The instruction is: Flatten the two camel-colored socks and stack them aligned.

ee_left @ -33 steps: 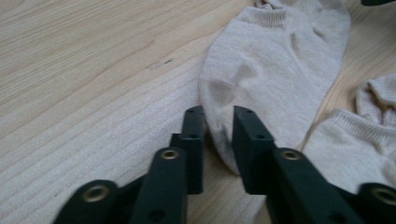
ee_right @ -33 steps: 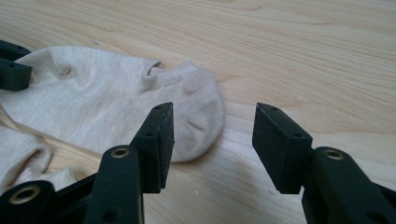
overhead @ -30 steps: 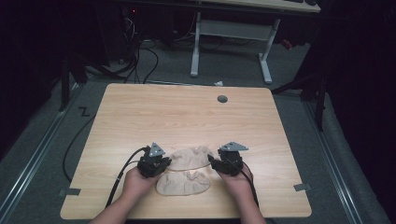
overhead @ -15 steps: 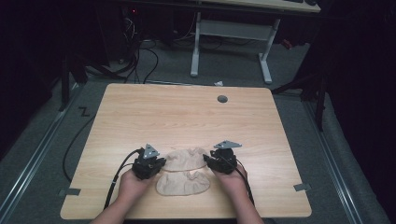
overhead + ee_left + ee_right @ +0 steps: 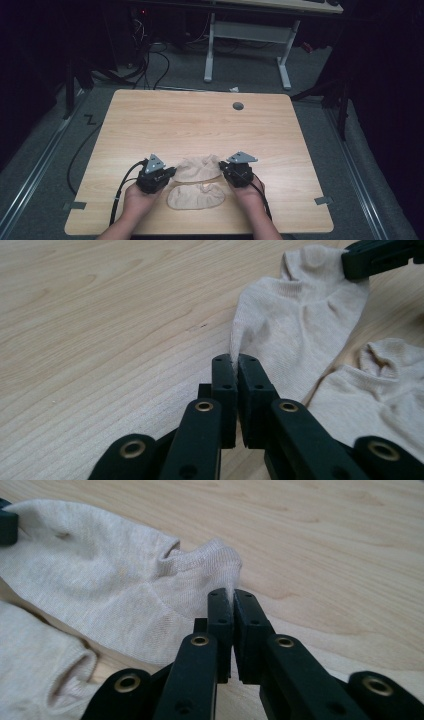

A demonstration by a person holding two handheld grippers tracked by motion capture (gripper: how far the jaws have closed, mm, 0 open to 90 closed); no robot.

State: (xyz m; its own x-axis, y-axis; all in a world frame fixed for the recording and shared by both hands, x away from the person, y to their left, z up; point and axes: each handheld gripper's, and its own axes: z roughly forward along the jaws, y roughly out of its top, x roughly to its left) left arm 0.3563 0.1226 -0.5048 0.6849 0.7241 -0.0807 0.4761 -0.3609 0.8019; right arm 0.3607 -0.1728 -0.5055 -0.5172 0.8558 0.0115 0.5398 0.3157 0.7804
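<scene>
Far sock [image 5: 199, 168] at lower centre of the high view, stretched between both tools. Left gripper [image 5: 235, 365] clamped on its one end; right gripper [image 5: 228, 596], jaws just closed, clamped on the other. Near sock [image 5: 196, 196] flat on table [image 5: 200, 120], just below.

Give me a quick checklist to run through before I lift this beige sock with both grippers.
1. Left gripper pinching one end of the far beige fabric ankle sock: ok, jaws shut on the cloth.
2. Right gripper pinching the cuff end of that sock: ok; its jaws have just been closing and now clamp the fabric.
3. Second beige fabric sock free of both grippers: ok, it lies nearer the person, ungripped.
4. The two socks apart, so one lifts alone: cannot tell, their edges lie very close.
5. Bare space on the light wooden table beyond the socks: ok.
</scene>
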